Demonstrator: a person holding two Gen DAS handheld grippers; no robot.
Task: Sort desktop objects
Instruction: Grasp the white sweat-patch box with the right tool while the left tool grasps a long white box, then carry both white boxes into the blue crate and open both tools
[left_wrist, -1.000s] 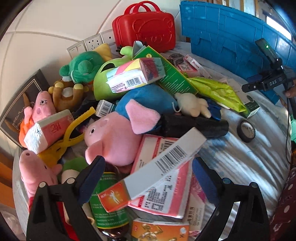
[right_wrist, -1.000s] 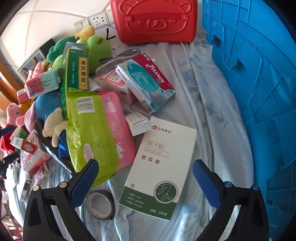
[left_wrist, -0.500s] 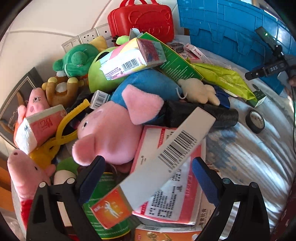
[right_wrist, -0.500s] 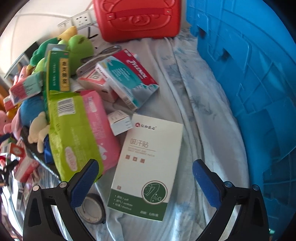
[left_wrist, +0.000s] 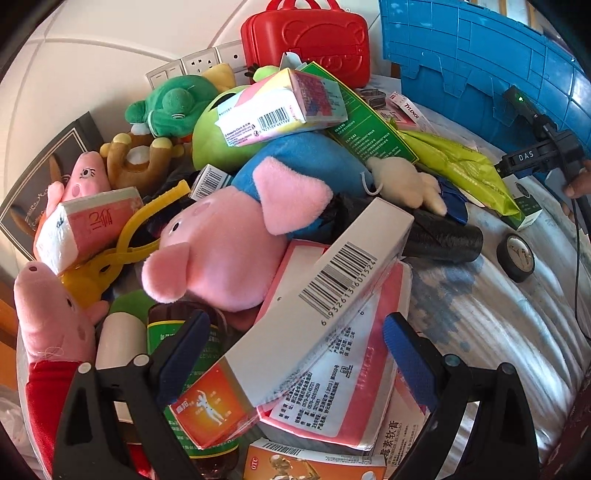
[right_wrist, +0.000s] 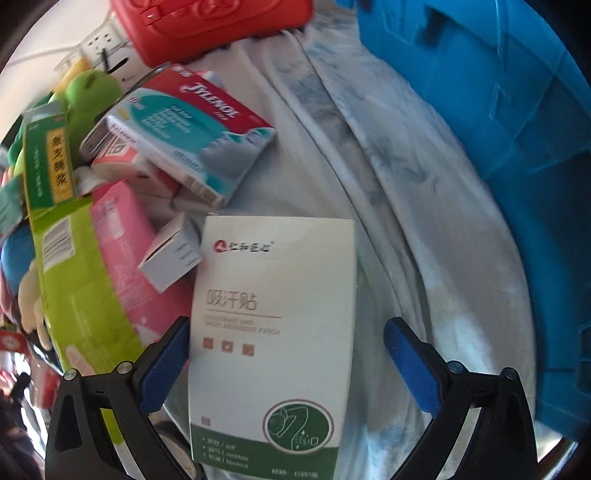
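A pale blue-and-white patterned cloth (right_wrist: 424, 229) covers the desk, which backs onto a white wall with a row of white sockets (left_wrist: 199, 64).

Nearest the left gripper (left_wrist: 295, 354), its blue-padded jaws stand wide apart on either side of a long white carton with a barcode and an orange end (left_wrist: 295, 317). Over the last second this carton has grown larger in the left wrist view and now reaches down between the jaws, so the gripper has closed in on it without touching it yet. The carton lies slantwise on a flat pink-and-white medicine box (left_wrist: 347, 373), with a brown glass bottle with a green label (left_wrist: 173, 332) just beside it. Behind these lies a pink plush pig with a blue body (left_wrist: 236, 251), then a green plush frog (left_wrist: 173, 107), and farthest back a red plastic case with a handle (left_wrist: 306, 40).

The right gripper (right_wrist: 284, 369) is also spread open. A white-and-green flat carton with a round green emblem (right_wrist: 273, 332) now fills the space between its jaws, much closer than a second ago; the left pad sits just beside the carton's edge, the right pad clear of it. Beyond lie a small white box (right_wrist: 170, 254), a red-and-teal Tylenol box (right_wrist: 184, 125), and on the right the big blue plastic crate (right_wrist: 517, 129).

Both hands seem lined up on a box apiece, so a pinch looks like the next step, probably with the crate as destination.
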